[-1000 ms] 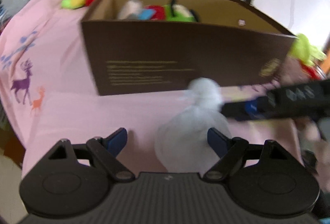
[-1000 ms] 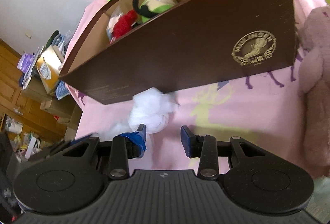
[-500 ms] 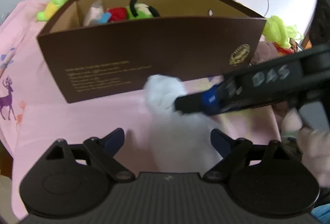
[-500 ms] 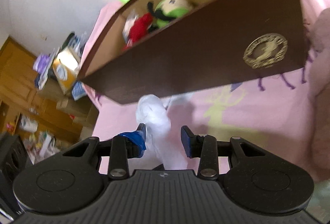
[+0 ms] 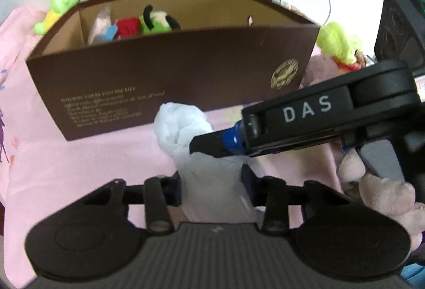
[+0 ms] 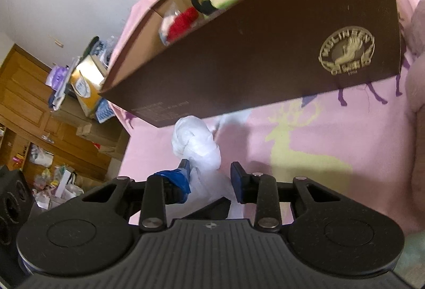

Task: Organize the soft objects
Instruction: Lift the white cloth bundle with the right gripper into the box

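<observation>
The left tool [image 5: 211, 186], low in the left wrist view, is closing, its pads now against the lower part of a white crumpled soft bundle [image 5: 183, 126] that it merely straddled a second ago. The right tool [image 5: 196, 146] reaches in from the right of that frame, also closing, its tip on the bundle's neck. So the bundle, lying at the centre of the frame on the pink bedspread [image 5: 79, 161] just before the brown box [image 5: 172, 71], is probably about to be lifted toward the box. The right wrist view adds that the bundle sits between the right tool's fingers, touching the left one, with a gap at the right. Only the left view shows toys beyond the box.
</observation>
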